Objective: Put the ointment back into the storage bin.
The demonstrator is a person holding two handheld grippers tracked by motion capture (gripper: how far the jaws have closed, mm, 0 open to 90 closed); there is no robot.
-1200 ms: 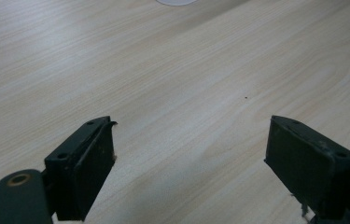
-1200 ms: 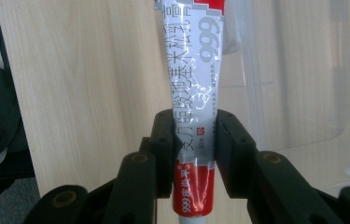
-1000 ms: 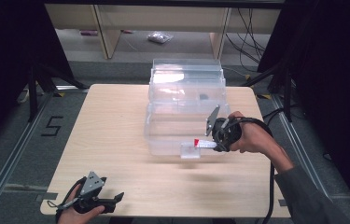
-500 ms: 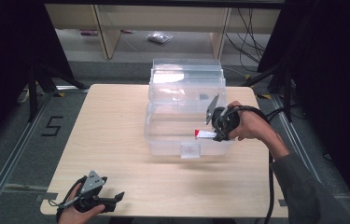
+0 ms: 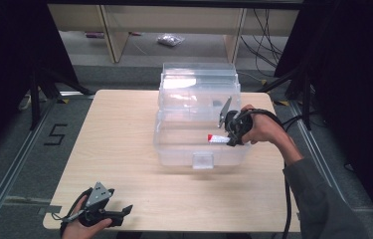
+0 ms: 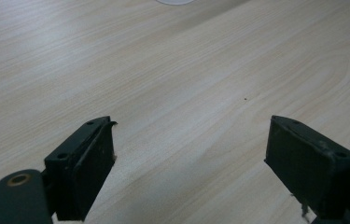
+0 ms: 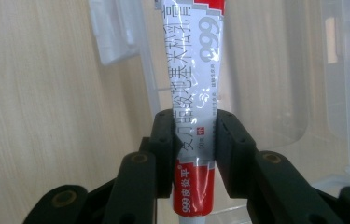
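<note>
Two grippers: right gripper [image 5: 222,138] clamping a red-and-white tube [image 7: 192,107] over clear box [image 5: 199,149], centre frame; left gripper [image 6: 191,172] wide, empty. Best lowered gently inside before releasing.

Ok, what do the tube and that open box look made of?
Tube: glossy soft plastic or laminate, judging by sheen and creases; held in the right gripper. Storage box: clear hard plastic, table grain showing through. Table: light wood-grain top, probably laminate.

This looks like a lab or test room. A plain wooden table [image 5: 124,149] stands between black curtains [image 5: 5,64]. A tape number five [image 5: 54,134] is on the grey floor [image 5: 5,164], and cables [image 5: 266,30] hang by bare shelves [image 5: 174,20] behind.
</note>
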